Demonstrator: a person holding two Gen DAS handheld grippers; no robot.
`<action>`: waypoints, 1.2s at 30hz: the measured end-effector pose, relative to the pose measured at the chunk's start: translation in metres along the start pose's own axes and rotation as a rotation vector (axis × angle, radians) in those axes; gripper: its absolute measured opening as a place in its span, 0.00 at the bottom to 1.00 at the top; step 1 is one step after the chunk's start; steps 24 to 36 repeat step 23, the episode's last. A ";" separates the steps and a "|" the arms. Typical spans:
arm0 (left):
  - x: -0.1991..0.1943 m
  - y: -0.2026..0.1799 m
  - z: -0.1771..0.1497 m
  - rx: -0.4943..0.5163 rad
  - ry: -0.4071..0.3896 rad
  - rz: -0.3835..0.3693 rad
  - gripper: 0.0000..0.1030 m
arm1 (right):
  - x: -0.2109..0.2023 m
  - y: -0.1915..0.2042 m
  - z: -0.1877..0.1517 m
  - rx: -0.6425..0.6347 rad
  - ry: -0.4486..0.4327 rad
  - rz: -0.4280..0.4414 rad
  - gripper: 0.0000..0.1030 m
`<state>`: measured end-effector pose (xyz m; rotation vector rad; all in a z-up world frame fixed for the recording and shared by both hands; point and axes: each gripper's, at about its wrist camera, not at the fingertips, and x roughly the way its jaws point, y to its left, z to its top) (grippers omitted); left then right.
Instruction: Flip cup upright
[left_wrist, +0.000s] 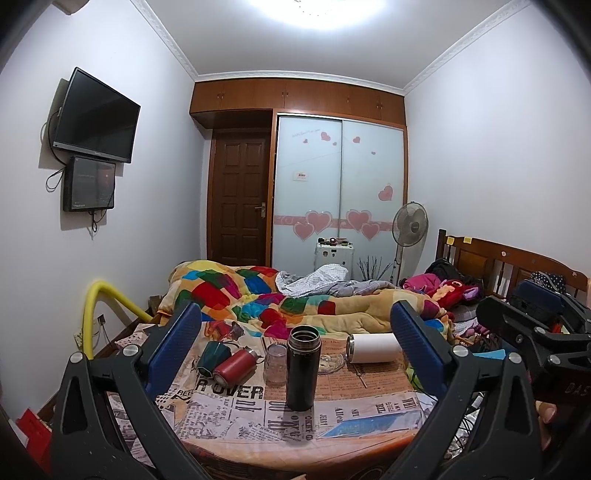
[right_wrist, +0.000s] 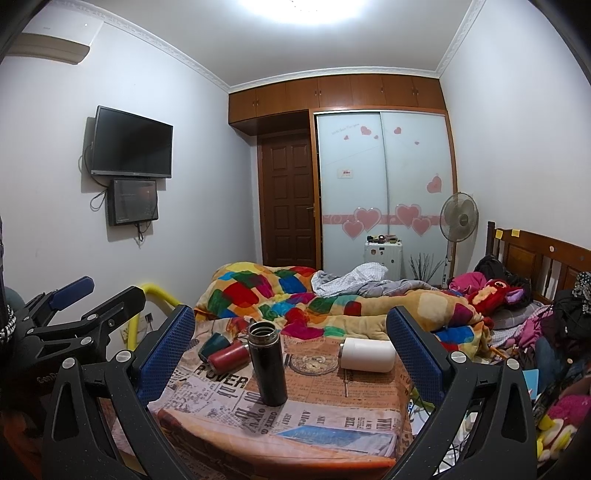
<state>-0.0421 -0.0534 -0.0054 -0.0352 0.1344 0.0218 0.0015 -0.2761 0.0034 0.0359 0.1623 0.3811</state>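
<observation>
Between the spread, empty jaws of the left gripper (left_wrist: 295, 332) and right gripper (right_wrist: 291, 325), one black flask (left_wrist: 302, 367) stands upright, mouth up. Beside each view's right jaw, one white cup (left_wrist: 375, 348) lies sideways, mouth pointing left. Near the left jaw lie one red bottle (left_wrist: 235, 365) and one green cup (left_wrist: 211, 357); one clear glass (left_wrist: 276, 363) stands inverted.

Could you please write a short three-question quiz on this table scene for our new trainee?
1. True or false: the black flask stands upright with its mouth open.
2. Which lies on its side at the table's right: A) white cup B) clear glass C) fan?
3. How do the jaws of the left gripper and the right gripper stand?

Key: 1 true; 2 A; 3 both wide open, holding nothing.
</observation>
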 end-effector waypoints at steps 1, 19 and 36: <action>0.000 0.000 0.000 -0.001 0.001 0.000 1.00 | 0.000 0.000 0.000 0.000 0.000 0.000 1.00; 0.005 -0.003 -0.007 -0.026 0.027 -0.015 1.00 | 0.009 -0.005 -0.002 -0.005 0.025 -0.014 1.00; 0.009 0.011 -0.007 -0.045 0.036 0.003 1.00 | 0.015 -0.001 -0.003 -0.017 0.037 -0.009 1.00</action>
